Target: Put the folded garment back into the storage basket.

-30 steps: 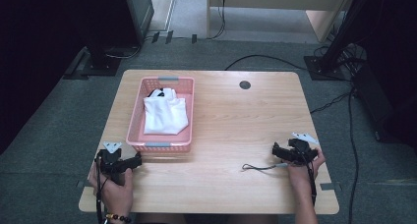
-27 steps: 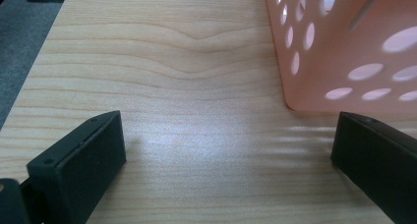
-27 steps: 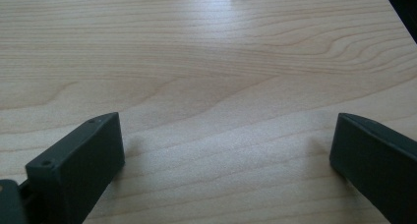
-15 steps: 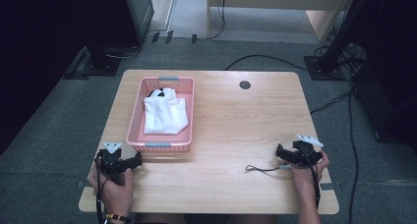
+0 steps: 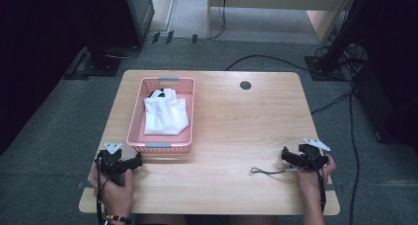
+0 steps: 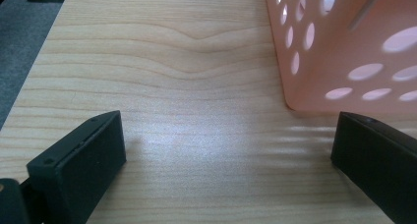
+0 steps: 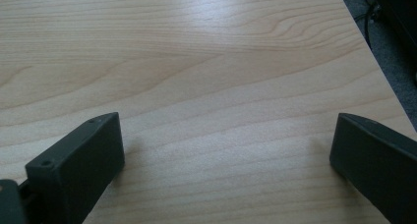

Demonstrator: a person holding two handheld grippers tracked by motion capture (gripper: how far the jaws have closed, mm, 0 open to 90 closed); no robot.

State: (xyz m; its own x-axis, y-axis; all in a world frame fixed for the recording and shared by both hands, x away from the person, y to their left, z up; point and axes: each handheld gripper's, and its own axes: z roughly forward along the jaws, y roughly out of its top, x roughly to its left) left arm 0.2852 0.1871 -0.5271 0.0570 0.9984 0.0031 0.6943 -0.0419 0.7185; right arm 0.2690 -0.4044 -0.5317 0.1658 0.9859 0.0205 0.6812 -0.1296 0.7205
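Both tongs rest on the counter (image 5: 236,121) with jaws wide and nothing between them: left tongs (image 5: 129,163) at seven o'clock, right tongs (image 5: 291,157) at four o'clock. Since a second ago the right tongs have slid outward toward the counter's edge; the left has not moved. The pink basket (image 5: 134,131), at ten o'clock, holds the white cloth (image 5: 165,115), untouched, so picking it up has probably not begun.

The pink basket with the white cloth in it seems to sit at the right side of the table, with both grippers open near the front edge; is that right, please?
Not quite: the high view shows the pink basket with the white cloth at the left side of the table, just ahead of the left gripper. Both it and the right gripper are indeed open near the front edge.
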